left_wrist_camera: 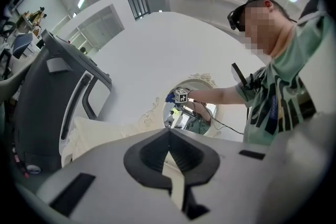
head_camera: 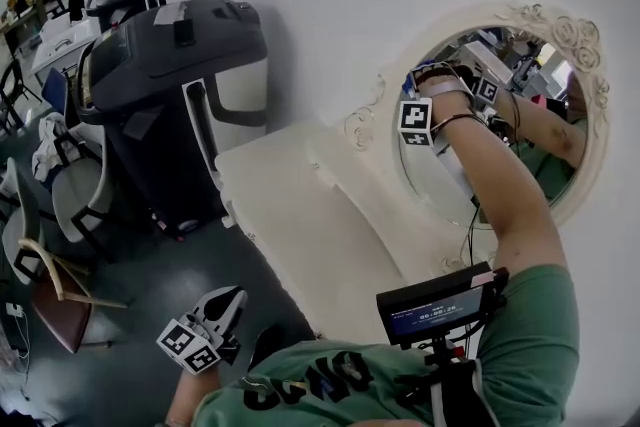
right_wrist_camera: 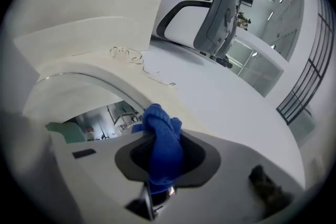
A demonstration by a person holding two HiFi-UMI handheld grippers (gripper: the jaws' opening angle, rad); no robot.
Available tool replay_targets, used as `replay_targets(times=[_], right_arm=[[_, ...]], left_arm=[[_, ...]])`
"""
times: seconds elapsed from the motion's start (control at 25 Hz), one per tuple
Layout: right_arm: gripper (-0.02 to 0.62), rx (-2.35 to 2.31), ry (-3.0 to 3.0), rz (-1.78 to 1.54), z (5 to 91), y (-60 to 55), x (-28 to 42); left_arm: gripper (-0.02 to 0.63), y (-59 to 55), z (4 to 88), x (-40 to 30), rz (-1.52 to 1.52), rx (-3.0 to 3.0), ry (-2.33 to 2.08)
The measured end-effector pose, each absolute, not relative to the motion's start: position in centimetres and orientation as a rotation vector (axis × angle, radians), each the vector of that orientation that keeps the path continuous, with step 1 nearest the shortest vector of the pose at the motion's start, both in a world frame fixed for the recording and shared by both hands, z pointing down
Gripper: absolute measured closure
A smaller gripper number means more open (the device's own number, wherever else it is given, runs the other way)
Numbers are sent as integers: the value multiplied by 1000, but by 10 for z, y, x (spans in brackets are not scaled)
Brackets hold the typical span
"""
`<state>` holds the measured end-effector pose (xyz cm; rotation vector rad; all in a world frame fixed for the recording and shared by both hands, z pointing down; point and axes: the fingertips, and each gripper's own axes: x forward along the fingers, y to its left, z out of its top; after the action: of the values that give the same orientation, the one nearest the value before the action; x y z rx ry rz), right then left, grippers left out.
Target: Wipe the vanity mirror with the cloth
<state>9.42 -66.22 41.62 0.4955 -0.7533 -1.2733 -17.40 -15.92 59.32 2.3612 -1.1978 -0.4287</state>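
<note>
An oval vanity mirror in an ornate cream frame hangs on the white wall. My right gripper is up at the mirror's upper left edge, shut on a blue cloth that bunches out past the jaws. In the right gripper view the cloth sits by the mirror glass, just inside the frame; I cannot tell if it touches. My left gripper hangs low at the bottom left, far from the mirror, jaws together with nothing in them. From the left gripper view the mirror and right gripper show in the distance.
A cream vanity top juts out below the mirror. A big grey massage chair stands to its left. Chairs crowd the floor at the far left. A small screen is mounted on the person's chest.
</note>
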Motion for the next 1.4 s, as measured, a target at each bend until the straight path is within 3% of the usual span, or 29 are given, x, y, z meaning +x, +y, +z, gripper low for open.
replay_targets(times=[0.32, 0.88, 1.4], right_arm=[[525, 467, -774, -1236, 428, -644, 110], [525, 291, -801, -929, 495, -450, 293], [525, 208, -792, -419, 529, -361, 377]], left_arm=[[600, -179, 586, -146, -411, 2410, -1102], [600, -156, 541, -43, -426, 2570, -863], [600, -130, 527, -17, -437, 2602, -827]])
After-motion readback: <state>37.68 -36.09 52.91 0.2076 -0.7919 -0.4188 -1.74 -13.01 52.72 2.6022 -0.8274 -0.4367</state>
